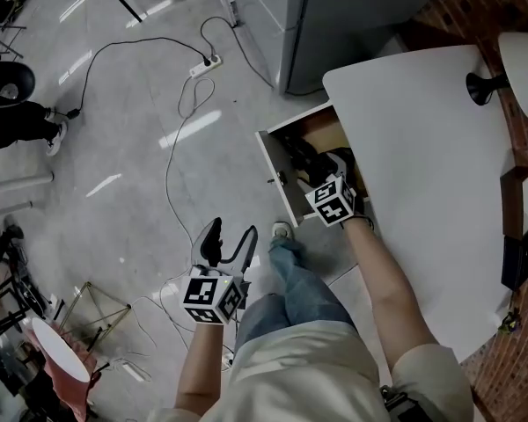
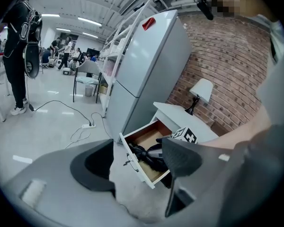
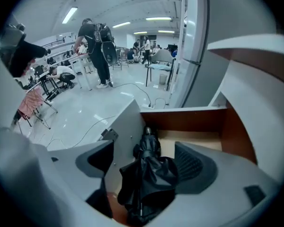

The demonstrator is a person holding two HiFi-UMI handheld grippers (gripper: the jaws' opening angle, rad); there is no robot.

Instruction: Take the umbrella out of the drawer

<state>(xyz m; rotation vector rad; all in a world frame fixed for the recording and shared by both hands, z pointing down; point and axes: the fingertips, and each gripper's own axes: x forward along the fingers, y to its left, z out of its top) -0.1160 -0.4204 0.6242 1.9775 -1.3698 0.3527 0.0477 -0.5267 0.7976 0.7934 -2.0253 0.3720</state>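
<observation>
Reaching into the drawer [image 3: 189, 122], the right gripper [image 3: 146, 161] straddles the umbrella [image 3: 149, 148], jaws wide; squeezing shut looks next. The left gripper [image 2: 137, 162] hangs open, empty.

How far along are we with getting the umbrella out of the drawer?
Done: the drawer stands open. In hand: the right gripper is over it, jaws apart around the black umbrella, not yet closed. Left: grip and lift it out. The left gripper is open, empty, off to the side.
</observation>
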